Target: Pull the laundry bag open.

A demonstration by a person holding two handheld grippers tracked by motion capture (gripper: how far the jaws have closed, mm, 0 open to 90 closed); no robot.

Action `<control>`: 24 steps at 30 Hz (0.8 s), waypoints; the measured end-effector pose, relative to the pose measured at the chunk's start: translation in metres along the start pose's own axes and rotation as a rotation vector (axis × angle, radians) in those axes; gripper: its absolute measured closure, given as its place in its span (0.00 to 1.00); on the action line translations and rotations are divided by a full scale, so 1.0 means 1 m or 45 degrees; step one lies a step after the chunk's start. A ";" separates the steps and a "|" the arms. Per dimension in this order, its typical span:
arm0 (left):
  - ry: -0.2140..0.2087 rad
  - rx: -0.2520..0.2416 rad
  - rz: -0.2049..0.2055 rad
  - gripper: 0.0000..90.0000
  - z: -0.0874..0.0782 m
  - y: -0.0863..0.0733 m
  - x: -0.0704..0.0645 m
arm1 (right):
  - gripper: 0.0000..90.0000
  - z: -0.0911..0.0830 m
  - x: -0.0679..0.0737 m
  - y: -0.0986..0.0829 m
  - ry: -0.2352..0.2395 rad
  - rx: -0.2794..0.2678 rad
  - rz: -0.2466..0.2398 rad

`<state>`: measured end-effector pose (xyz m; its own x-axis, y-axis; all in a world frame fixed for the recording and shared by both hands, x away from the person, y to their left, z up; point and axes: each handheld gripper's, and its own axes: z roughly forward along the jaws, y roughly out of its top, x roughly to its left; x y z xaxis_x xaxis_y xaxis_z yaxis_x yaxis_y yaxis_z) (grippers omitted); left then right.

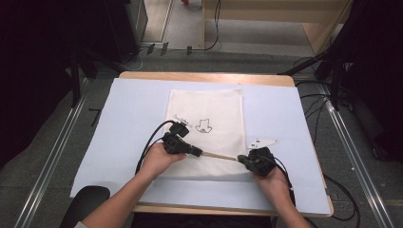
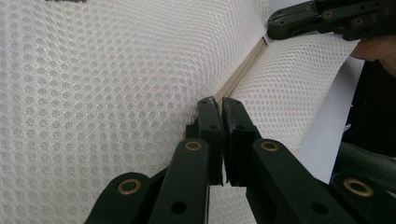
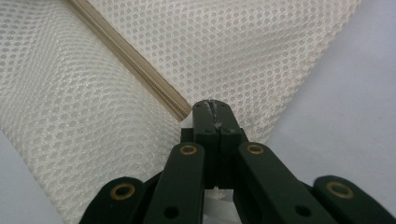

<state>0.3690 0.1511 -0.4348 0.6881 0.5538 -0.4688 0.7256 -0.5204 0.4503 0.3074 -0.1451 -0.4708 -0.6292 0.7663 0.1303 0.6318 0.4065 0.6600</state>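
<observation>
A white mesh bag (image 1: pixel 205 111) with a small black print lies flat on the pale blue table cover (image 1: pixel 128 109). Its beige zipper (image 1: pixel 219 156) runs across the near end, raised and taut between both grippers. My left gripper (image 1: pixel 198 152) is shut on the zipper's left part; in the left gripper view its jaws (image 2: pixel 218 103) are pressed together on the zipper (image 2: pixel 243 70), with mesh (image 2: pixel 93 93) bulging on both sides. My right gripper (image 1: pixel 240 159) pinches the zipper's right end; its jaws (image 3: pixel 212 106) are closed where the zipper (image 3: pixel 135 60) stops. The right gripper (image 2: pixel 299 18) also appears far off.
A small white tag (image 1: pixel 262 141) lies on the cover just right of the bag. The wooden table edge (image 1: pixel 204 76) shows at the far side. A black seat (image 1: pixel 88 199) sits at the near left. Cables (image 1: pixel 347 199) trail on the floor to the right.
</observation>
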 end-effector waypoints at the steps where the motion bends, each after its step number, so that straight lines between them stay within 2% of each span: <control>1: 0.000 0.004 -0.008 0.99 0.000 0.000 0.001 | 1.00 0.000 0.000 0.000 -0.001 0.001 0.007; 2: 0.004 -0.001 -0.003 0.99 -0.001 -0.001 0.001 | 1.00 0.000 0.000 0.000 -0.001 0.004 0.003; 3: 0.040 -0.005 0.007 0.99 -0.003 -0.001 0.001 | 1.00 0.000 0.000 0.000 -0.002 0.002 0.001; 5: 0.019 -0.020 -0.017 0.99 -0.006 -0.002 0.004 | 1.00 0.000 0.000 0.000 -0.002 0.002 0.005; 6: 0.036 -0.012 -0.013 0.99 -0.008 -0.003 0.005 | 1.00 0.000 0.000 0.000 -0.004 0.003 0.000; 8: 0.015 -0.026 -0.032 0.99 -0.012 -0.004 0.007 | 1.00 -0.001 0.000 0.000 -0.007 0.004 -0.002; 10: 0.026 -0.026 -0.023 0.99 -0.015 -0.005 0.007 | 1.00 -0.001 0.000 0.000 -0.009 0.004 -0.006; 11: 0.008 -0.027 -0.030 0.99 -0.015 -0.006 0.007 | 1.00 -0.001 0.000 0.000 -0.010 0.004 -0.006; 13: 0.021 -0.014 -0.021 0.99 -0.015 -0.007 0.007 | 1.00 -0.001 0.001 0.000 -0.009 0.007 -0.005; 15: 0.015 -0.020 -0.038 0.99 -0.017 -0.008 0.009 | 1.00 -0.001 0.000 0.000 -0.010 0.001 -0.005; 17: 0.037 -0.017 -0.038 0.99 -0.021 -0.010 0.011 | 1.00 -0.001 0.000 0.000 -0.012 0.003 -0.005; 19: 0.026 -0.026 -0.052 0.99 -0.025 -0.012 0.015 | 1.00 -0.001 0.000 0.000 -0.010 0.001 -0.004; 20: 0.041 -0.026 -0.057 0.99 -0.028 -0.014 0.018 | 1.00 -0.001 0.000 0.000 -0.010 0.002 -0.002; 22: 0.023 -0.036 -0.074 0.99 -0.032 -0.016 0.020 | 1.00 -0.001 0.000 0.000 -0.012 0.000 -0.004; 24: 0.029 -0.035 -0.071 0.99 -0.035 -0.018 0.021 | 1.00 -0.001 0.000 0.000 -0.013 0.001 -0.006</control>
<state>0.3703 0.1949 -0.4263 0.6462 0.5963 -0.4763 0.7621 -0.4707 0.4446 0.3068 -0.1452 -0.4705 -0.6276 0.7693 0.1199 0.6290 0.4103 0.6603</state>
